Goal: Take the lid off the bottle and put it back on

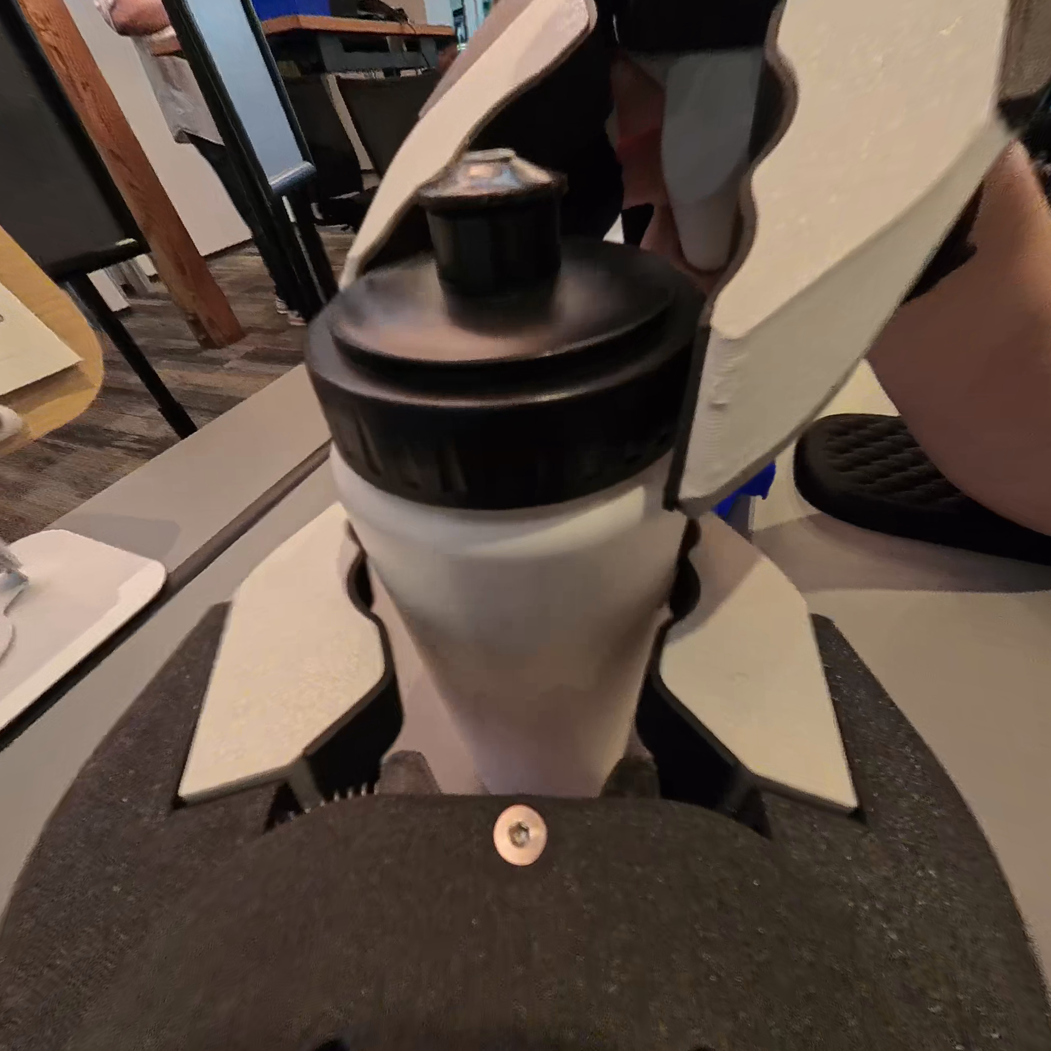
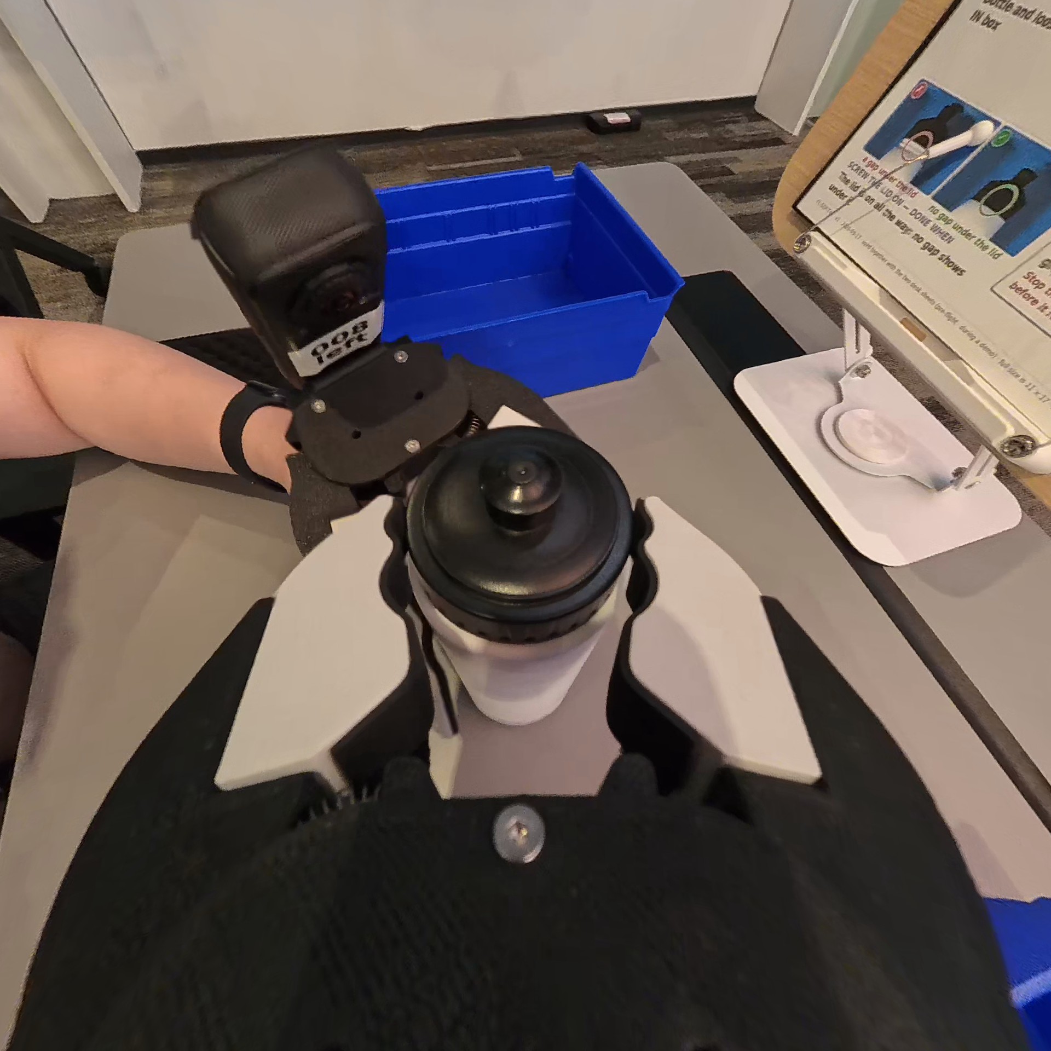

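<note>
My left gripper (image 1: 520, 574) reaches in level, jaws pinching the white bottle (image 1: 523, 625); my right gripper (image 2: 520, 546), angled down from above, clamps its black lid (image 2: 517, 546).

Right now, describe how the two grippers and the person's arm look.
Each hand-held gripper has pale grey, angular fingers with wavy black-edged inner pads on a rough black body with one silver screw: left, right. The left carries a black camera with a white label. A black wristband is worn.

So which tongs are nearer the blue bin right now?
Left. The left tongs grip the bottle from the side facing the blue bin; the right tongs close on the lid from the opposite side.
</note>
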### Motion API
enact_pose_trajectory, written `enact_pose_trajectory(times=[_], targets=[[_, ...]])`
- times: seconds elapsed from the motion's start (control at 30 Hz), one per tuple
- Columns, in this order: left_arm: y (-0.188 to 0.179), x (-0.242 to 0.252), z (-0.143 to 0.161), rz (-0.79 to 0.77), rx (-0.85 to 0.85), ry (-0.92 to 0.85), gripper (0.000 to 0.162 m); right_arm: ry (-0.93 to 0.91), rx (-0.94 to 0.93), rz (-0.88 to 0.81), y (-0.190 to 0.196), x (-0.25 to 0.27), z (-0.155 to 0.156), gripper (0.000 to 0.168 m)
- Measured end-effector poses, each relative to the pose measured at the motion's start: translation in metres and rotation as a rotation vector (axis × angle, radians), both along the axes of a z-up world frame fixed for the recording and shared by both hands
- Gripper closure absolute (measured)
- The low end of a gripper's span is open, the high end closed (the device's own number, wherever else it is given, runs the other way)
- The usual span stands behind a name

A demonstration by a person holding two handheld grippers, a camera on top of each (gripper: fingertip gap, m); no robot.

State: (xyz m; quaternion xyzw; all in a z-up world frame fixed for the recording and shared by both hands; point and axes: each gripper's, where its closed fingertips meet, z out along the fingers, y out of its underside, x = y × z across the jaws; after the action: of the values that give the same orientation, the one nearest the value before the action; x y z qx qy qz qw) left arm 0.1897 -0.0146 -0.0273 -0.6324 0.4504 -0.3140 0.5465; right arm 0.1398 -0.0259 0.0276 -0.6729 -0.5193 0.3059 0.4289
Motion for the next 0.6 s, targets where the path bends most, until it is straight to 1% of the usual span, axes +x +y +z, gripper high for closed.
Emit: enact_pose_trajectory(times=[0.03,0.07,0.1,0.13,0.2,0.27,0.33,0.47,0.5,0.6], targets=[[0.005,0.0,-0.002,0.035,0.021,0.017,0.04,-0.001,-0.002,0.012,-0.002,0.0,0.0,0.091],[0.008,0.001,-0.004,0.058,0.038,0.03,0.031,-0.006,-0.003,0.018,-0.003,0.0,0.0,0.091],[0.009,0.001,-0.002,0.061,0.045,0.016,0.031,-0.01,-0.003,0.017,-0.002,0.001,0.0,0.091],[0.006,0.004,0.002,0.045,0.045,-0.021,0.031,-0.01,-0.008,0.017,-0.002,0.002,0.0,0.091],[0.001,0.009,0.009,-0.003,0.019,-0.071,0.038,-0.007,-0.015,0.03,-0.002,0.004,0.0,0.091],[0.001,0.015,0.005,-0.022,0.004,-0.049,0.045,-0.007,-0.018,0.034,-0.002,0.004,0.0,0.091],[0.004,0.017,0.003,-0.023,0.001,-0.037,0.045,-0.008,-0.026,0.02,0.0,0.007,0.0,0.091],[0.001,0.017,-0.004,-0.037,-0.047,0.045,0.054,-0.031,-0.044,-0.012,0.001,0.012,-0.001,0.091],[0.001,0.017,-0.005,-0.035,-0.06,0.036,0.057,-0.041,-0.046,-0.027,0.001,0.012,-0.001,0.091],[0.003,0.018,-0.003,-0.004,-0.053,0.001,0.059,-0.086,-0.065,-0.101,0.004,0.01,-0.006,0.089]])
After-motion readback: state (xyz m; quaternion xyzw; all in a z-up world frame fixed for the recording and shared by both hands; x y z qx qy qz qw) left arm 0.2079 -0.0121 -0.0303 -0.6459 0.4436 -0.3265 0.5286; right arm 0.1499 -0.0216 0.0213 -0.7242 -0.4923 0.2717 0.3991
